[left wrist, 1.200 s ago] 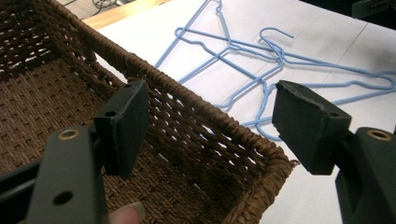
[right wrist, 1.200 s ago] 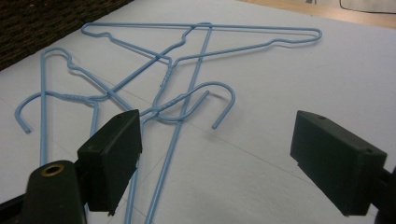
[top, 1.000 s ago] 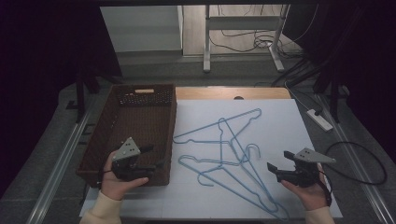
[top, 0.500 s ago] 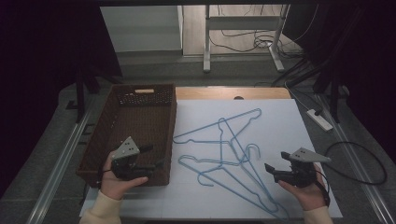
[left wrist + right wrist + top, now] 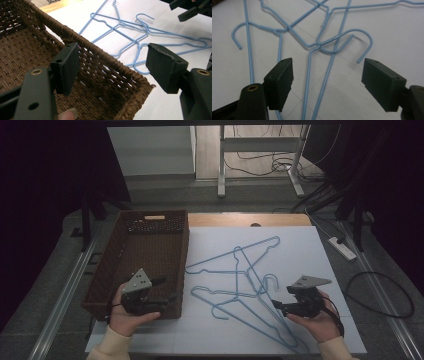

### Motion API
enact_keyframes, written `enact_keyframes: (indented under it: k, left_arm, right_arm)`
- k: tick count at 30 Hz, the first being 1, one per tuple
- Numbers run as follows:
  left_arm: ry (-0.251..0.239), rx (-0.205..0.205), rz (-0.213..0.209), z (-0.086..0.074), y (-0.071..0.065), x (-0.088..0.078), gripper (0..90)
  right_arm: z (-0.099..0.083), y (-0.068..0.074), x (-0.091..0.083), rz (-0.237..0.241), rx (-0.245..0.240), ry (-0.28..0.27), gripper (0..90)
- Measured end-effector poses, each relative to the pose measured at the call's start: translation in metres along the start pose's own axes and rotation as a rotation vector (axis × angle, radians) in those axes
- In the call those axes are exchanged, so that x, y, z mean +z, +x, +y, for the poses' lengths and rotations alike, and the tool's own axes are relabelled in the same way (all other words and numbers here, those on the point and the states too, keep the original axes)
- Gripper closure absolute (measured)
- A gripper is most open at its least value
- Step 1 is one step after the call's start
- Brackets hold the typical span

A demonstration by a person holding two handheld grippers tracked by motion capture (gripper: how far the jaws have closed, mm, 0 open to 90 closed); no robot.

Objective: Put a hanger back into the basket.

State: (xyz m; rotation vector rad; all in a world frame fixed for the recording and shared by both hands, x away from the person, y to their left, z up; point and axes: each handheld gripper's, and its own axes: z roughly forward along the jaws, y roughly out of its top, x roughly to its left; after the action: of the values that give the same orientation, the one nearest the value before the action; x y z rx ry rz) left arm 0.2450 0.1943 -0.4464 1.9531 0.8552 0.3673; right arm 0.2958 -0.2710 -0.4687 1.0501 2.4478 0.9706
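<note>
Several light-blue wire hangers [image 5: 240, 285] lie tangled on the white sheet [image 5: 300, 245]. To their left stands a brown wicker basket [image 5: 150, 235]. My left gripper [image 5: 166, 290] is open and hovers over the basket's near right corner [image 5: 135, 82], with nothing between its pads [image 5: 67, 67]. My right gripper [image 5: 277, 306] points left at the hangers' right side. Its jaws have just been closing a little but stand wide apart. In the right gripper view [image 5: 328, 77], two hanger wires [image 5: 324, 75] run between the jaws, and the pads [image 5: 282, 80] do not touch them.
A power strip [image 5: 342, 248] lies off the table's right edge, with a black cable loop [image 5: 380, 295] on the floor. The table's wooden far edge [image 5: 240, 220] shows behind the sheet. The basket's floor [image 5: 22, 50] is bare.
My right gripper has moved left, closer to the hangers. The left gripper and the basket have stayed where they were.
</note>
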Motion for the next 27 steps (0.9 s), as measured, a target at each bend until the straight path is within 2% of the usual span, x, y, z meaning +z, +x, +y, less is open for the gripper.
enact_keyframes:
  k: [7,13,16,17,22,27]
  left_arm:
    - [-0.003,0.000,-0.002,0.001,0.001,-0.001,28.1]
    - [-0.001,0.001,-0.004,0.001,0.001,-0.001,28.1]
    - [-0.005,0.001,-0.003,0.002,0.001,-0.002,28.1]
    - [-0.004,0.001,-0.002,0.002,0.001,-0.002,28.1]
    - [0.000,-0.002,0.006,0.001,0.001,-0.003,28.2]
    - [0.009,-0.016,0.024,0.001,0.000,-0.003,28.7]
  right_arm:
    - [0.021,0.016,0.033,-0.013,-0.100,0.191,36.7]
    - [0.035,0.022,0.054,-0.022,-0.115,0.299,46.1]
    - [0.039,0.024,0.064,-0.027,-0.119,0.356,52.4]
    - [0.038,0.025,0.067,-0.030,-0.127,0.374,57.0]
    - [0.036,0.024,0.072,-0.033,-0.124,0.409,67.8]
    - [0.037,0.021,0.073,0.004,-0.072,0.421,76.7]
